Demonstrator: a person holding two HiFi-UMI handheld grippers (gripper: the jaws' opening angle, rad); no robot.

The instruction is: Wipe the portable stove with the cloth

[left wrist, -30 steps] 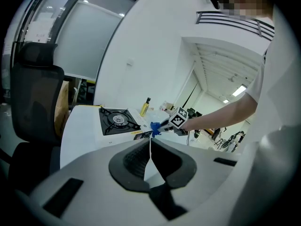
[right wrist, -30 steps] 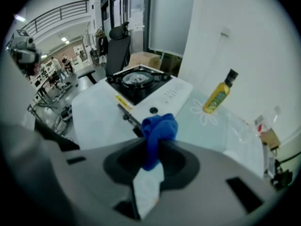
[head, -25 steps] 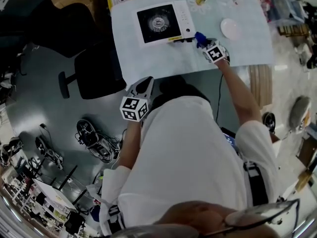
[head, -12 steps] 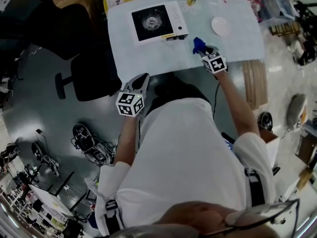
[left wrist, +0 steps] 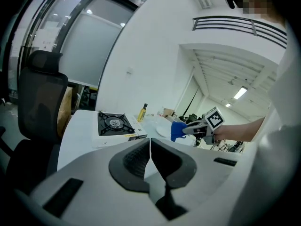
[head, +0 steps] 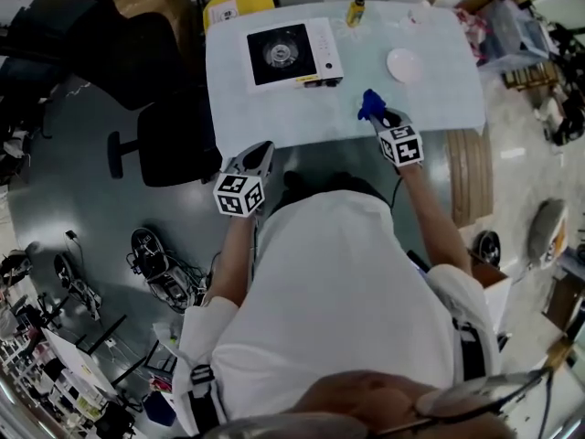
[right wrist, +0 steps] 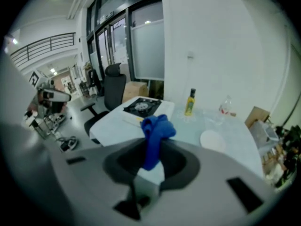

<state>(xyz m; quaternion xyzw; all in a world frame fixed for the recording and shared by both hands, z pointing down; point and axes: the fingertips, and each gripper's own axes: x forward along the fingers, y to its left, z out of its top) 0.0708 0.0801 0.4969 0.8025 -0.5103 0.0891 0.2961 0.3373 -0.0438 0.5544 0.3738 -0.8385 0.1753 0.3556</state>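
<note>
The portable stove (head: 292, 54) is white with a black burner top and sits at the far left of the white table (head: 274, 117); it also shows in the left gripper view (left wrist: 114, 125) and the right gripper view (right wrist: 142, 107). My right gripper (head: 377, 114) hangs over the table's near edge, right of the stove, shut on a blue cloth (head: 369, 104) (right wrist: 153, 136) that bunches up out of its jaws. My left gripper (head: 260, 156) is off the table by its near left corner, jaws shut with nothing between them (left wrist: 149, 155).
A yellow bottle (head: 356, 9) and a clear bottle (right wrist: 224, 106) stand at the table's far side, and a white plate (head: 403, 65) lies right of the stove. A black office chair (head: 164, 144) stands left of the table. A wooden stool (head: 471, 172) is at the right.
My right gripper has drawn back from beside the stove toward the table's near edge, still holding the cloth. The whole view has pulled away from the table. The left gripper has barely moved.
</note>
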